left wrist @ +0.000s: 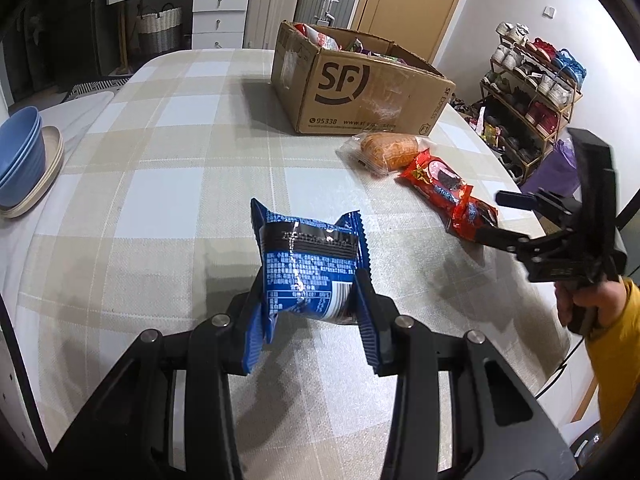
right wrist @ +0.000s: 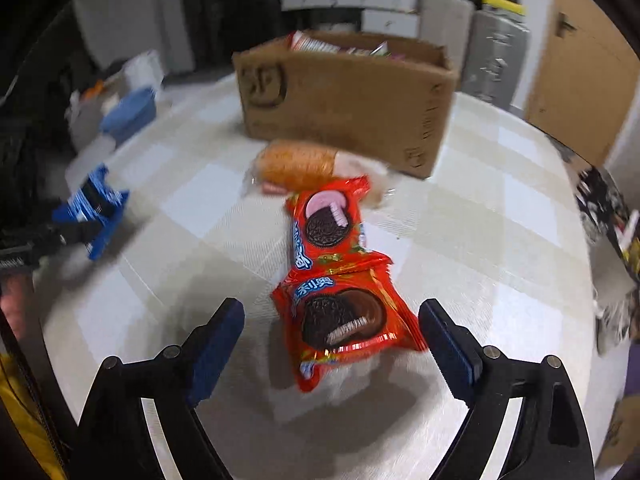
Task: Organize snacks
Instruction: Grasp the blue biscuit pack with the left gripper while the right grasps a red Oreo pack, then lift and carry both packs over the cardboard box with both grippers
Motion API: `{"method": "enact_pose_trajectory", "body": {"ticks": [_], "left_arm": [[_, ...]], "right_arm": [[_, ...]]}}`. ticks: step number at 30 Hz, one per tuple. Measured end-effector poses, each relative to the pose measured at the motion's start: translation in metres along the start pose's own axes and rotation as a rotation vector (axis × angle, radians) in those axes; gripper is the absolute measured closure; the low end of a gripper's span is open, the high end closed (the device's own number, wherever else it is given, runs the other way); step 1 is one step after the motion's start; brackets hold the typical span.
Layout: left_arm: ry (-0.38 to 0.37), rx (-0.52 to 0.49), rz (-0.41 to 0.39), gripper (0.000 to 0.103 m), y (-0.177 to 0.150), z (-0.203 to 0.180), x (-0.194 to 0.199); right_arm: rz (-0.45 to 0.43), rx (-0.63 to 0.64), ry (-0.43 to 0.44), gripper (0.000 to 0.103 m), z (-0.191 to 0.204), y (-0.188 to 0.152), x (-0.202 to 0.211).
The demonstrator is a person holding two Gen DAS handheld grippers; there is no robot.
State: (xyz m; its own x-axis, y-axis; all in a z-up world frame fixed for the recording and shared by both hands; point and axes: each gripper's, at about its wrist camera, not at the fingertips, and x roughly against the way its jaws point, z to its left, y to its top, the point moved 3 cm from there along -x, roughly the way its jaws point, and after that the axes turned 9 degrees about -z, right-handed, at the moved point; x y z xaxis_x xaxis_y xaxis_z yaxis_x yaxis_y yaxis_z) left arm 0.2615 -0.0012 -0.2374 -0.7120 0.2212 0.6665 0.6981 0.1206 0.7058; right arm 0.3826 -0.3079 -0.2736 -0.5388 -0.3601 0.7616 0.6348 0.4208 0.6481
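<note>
While the left gripper [left wrist: 310, 300] pinches a blue snack packet [left wrist: 306, 264] above the checked surface [left wrist: 160, 160], the right gripper [right wrist: 332, 336] stands spread around a red Oreo packet [right wrist: 344, 316] without touching it. A second red Oreo packet [right wrist: 326, 224] overlaps it; a wrapped bun [right wrist: 298, 164] lies beyond. Behind these stands a cardboard box [left wrist: 360, 92], printed "SF", "95338", "SF EXPRESS", holding snacks. Blue bowls [left wrist: 20, 152] are stacked at the left edge.

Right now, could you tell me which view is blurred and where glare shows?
Right wrist view: smeared by motion, cardboard box and bread soft, red cookie pack readable. Left wrist view: sharp, with glare streaks on the blue packet.
</note>
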Motion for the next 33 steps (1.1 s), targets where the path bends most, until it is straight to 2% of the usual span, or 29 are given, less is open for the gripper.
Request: {"method": "enact_pose_trajectory", "body": {"ticks": [2, 5, 7, 10, 11, 17, 18, 20, 25, 33], "left_arm": [[0.001, 0.004, 0.006, 0.067, -0.001, 0.001, -0.001], [0.005, 0.006, 0.014, 0.067, -0.001, 0.002, -0.003], [0.001, 0.011, 0.020, 0.067, -0.001, 0.003, -0.005], [0.004, 0.009, 0.023, 0.067, -0.002, 0.002, -0.006], [0.003, 0.009, 0.024, 0.067, -0.001, 0.002, -0.006], [0.001, -0.010, 0.009, 0.067, 0.000, -0.003, -0.001], [0.003, -0.013, 0.010, 0.071, 0.000, -0.003, -0.001], [-0.009, -0.009, 0.022, 0.075, -0.001, -0.002, -0.003], [-0.012, 0.028, 0.033, 0.074, -0.004, 0.005, -0.009], [-0.001, 0.041, 0.073, 0.069, -0.007, 0.001, -0.022]], "right_arm": [[0.024, -0.002, 0.015, 0.013, -0.003, 0.001, -0.009], [0.063, -0.034, 0.044, 0.025, -0.011, -0.001, -0.021], [0.047, -0.038, 0.039, 0.030, -0.012, 0.000, -0.019], [0.031, -0.054, 0.030, 0.046, -0.014, -0.002, -0.015], [0.026, -0.062, 0.033, 0.048, -0.013, -0.004, -0.012], [-0.052, -0.078, 0.015, 0.053, -0.005, -0.015, 0.001], [-0.070, -0.079, 0.004, 0.054, -0.005, -0.016, 0.005], [-0.078, -0.122, 0.021, 0.054, -0.006, -0.018, 0.010], [-0.117, -0.185, 0.061, 0.054, 0.002, -0.022, 0.026], [-0.177, -0.201, 0.157, 0.054, 0.041, -0.026, 0.040]]}}
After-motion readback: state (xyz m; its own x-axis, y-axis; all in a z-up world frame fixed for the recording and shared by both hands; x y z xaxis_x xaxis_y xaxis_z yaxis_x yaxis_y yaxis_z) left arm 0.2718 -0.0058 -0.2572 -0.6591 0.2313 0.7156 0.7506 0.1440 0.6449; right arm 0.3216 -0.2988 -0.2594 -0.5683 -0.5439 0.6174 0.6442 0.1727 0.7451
